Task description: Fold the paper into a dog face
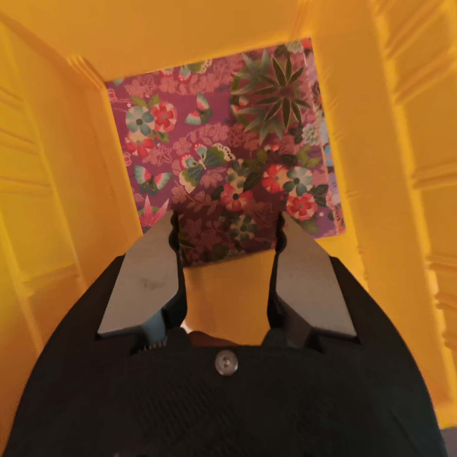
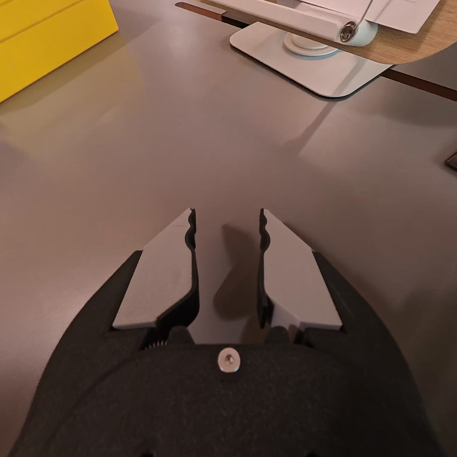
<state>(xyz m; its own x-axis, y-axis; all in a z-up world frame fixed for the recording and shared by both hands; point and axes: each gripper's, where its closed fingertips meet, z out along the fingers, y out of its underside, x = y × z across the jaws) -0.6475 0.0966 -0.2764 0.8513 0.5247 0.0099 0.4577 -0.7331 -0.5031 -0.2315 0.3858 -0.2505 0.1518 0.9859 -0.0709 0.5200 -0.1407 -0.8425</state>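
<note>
A square sheet of purple paper with flowers and butterflies lies flat at the bottom of a yellow box. More patterned sheets peek out along its right edge. My left gripper is open and empty, reaching down inside the box, its fingertips over the near edge of the paper. My right gripper is open and empty, hovering low over the bare grey table. No paper shows in the right wrist view.
The yellow box stands at the far left of the right wrist view. A white stand base with a hinged arm sits at the back right on a wooden surface edge. A dark object touches the right border. Some 50 cm of space lies between my two pairs of fingers.
</note>
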